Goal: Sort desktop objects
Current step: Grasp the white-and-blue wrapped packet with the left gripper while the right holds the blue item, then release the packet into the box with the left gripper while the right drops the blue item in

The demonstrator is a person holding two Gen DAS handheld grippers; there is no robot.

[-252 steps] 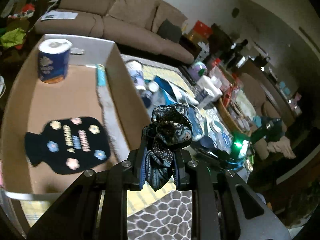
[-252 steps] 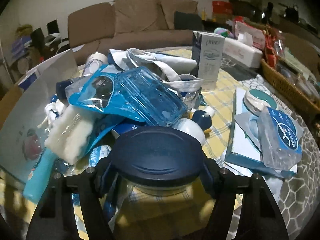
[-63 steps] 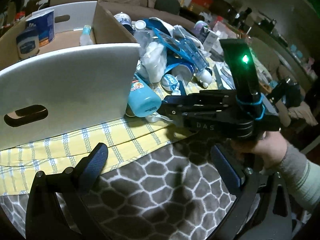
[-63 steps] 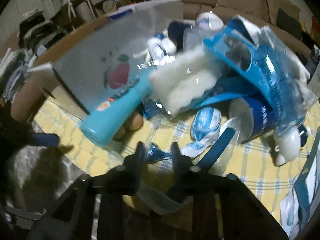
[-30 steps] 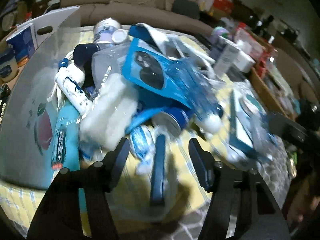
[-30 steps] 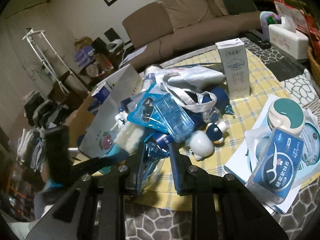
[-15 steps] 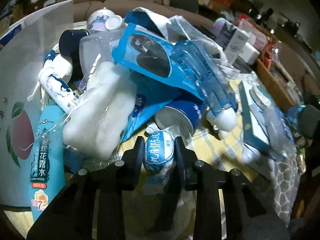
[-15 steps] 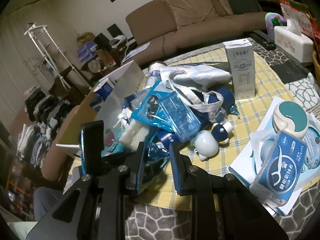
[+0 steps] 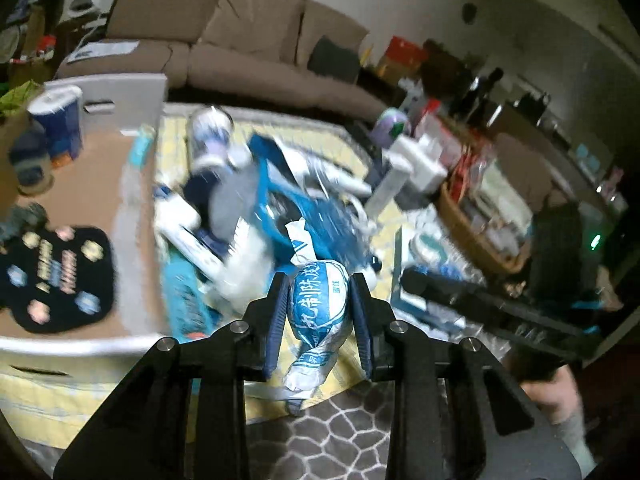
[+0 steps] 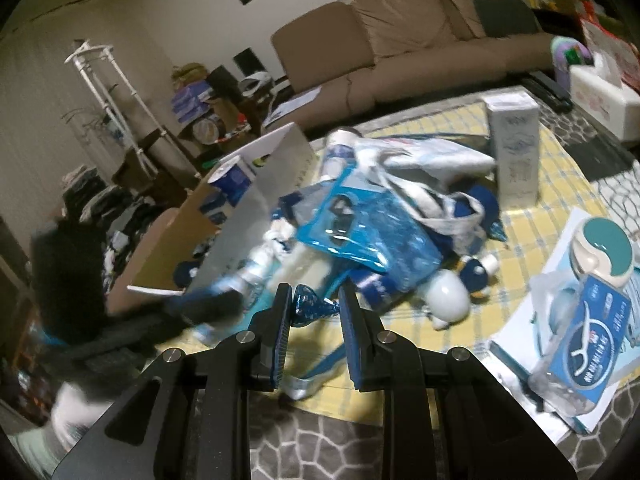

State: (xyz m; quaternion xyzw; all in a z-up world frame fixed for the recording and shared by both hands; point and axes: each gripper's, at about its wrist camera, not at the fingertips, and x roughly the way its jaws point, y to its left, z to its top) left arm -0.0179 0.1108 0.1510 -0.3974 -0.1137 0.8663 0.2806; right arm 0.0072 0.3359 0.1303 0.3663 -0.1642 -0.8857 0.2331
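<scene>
A: Nearest first. The left hand-held gripper [image 9: 319, 308] has its jaws closed most of the way onto a blue-and-white packet [image 9: 318, 304]; both pads press its sides and its tail hangs below them. The packet looks clear of the table [image 9: 100, 396].

B: And the right hand-held gripper [image 10: 311, 312]?

A: Jaws drawn in as far as they go, pinching a small shiny blue wrapper [image 10: 310, 309] at the fingertips. It is held above the yellow checked cloth [image 10: 532, 216].

B: So both carry something. Which step?

A: Judged: pick is done on both sides, transport is in hand. Beyond the left gripper's fingers lies the pile [image 9: 280, 208] of blue packs and bottles; to the left of it stands the cardboard box [image 9: 136, 208], open, with a black flowered pouch [image 9: 56, 276] and a roll [image 9: 60, 120] inside.

B: Is the box the goal?

A: Likely, since sorted things already lie there; I cannot confirm it. Next move calls for carrying the packet over the near box wall without catching the hanging tail on the rim, then opening over a free patch of the floor beside the pouch.

B: Farther out?

A: Wicker basket [image 9: 472, 236] on the right, brown sofa [image 9: 248, 36] behind. Left view is motion-blurred, so small labels are unreadable.
</scene>
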